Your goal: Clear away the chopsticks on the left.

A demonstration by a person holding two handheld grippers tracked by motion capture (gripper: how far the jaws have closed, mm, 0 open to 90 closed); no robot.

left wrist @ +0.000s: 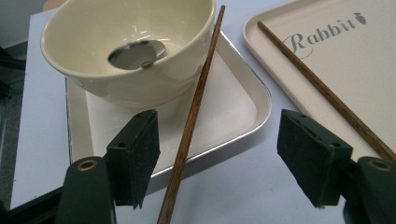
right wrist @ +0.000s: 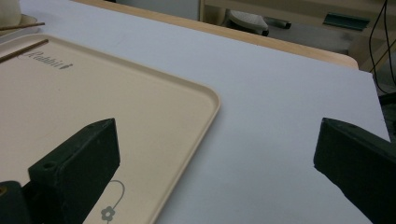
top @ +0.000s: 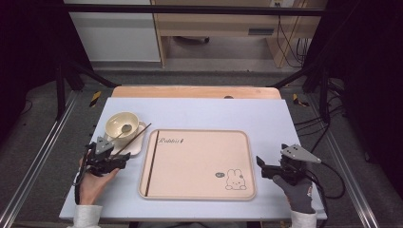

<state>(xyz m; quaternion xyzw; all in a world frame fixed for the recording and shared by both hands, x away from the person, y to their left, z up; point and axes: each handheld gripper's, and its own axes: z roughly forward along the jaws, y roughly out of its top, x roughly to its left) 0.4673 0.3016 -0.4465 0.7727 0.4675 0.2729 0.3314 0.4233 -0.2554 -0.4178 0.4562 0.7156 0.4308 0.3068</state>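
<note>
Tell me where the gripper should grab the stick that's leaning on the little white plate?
Probably its lower end. The chopstick leans on the small plate beside the bowl, and its near end juts past the plate's rim above the table, already between the open jaws of the left gripper. Coming from the near side, the pads could close across the thin shaft there without bumping the bowl.

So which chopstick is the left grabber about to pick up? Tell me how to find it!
Start at the big beige rabbit tray, then look left to the small white dish holding the cream bowl. The chopstick leans slantwise across that dish's rim, between the open jaws of the left gripper. The other chopstick lies flat inside the tray.
</note>
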